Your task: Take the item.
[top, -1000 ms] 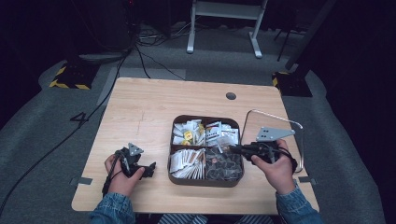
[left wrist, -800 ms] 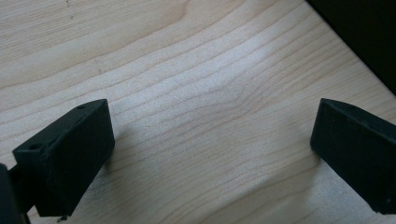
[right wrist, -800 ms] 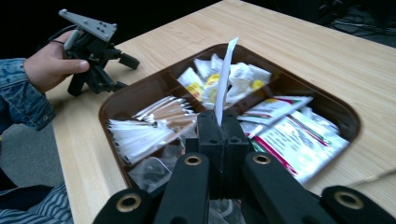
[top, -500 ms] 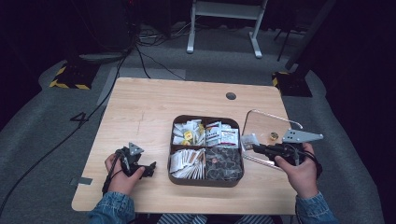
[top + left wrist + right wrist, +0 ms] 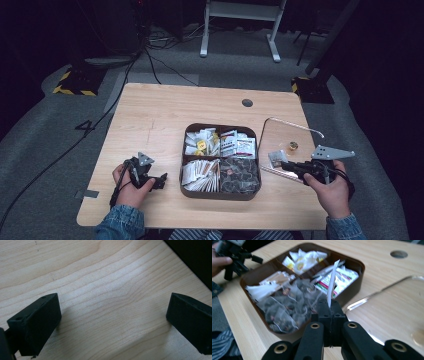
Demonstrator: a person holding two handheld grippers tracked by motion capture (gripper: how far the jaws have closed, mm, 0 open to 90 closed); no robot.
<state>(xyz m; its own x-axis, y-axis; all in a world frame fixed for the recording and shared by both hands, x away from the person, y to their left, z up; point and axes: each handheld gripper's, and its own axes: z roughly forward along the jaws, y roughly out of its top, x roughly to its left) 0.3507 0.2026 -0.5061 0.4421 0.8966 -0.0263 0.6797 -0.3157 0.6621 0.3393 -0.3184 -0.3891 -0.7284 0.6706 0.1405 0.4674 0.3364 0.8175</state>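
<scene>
With the right claw [image 5: 329, 308] clamped on a thin sachet [image 5: 332, 282], it clears the tray [image 5: 220, 193] toward the worktop's right edge; left claw [image 5: 112, 322] gapes empty.

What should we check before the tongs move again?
1. Right tongs shut tight on the packet: ok.
2. Left tongs open with nothing between them: ok.
3. Box uncovered, clear lid lying on the table beside it: ok.
4. Left tongs resting apart from the box: ok.
5. Where the packet should go next: cannot tell.
</scene>
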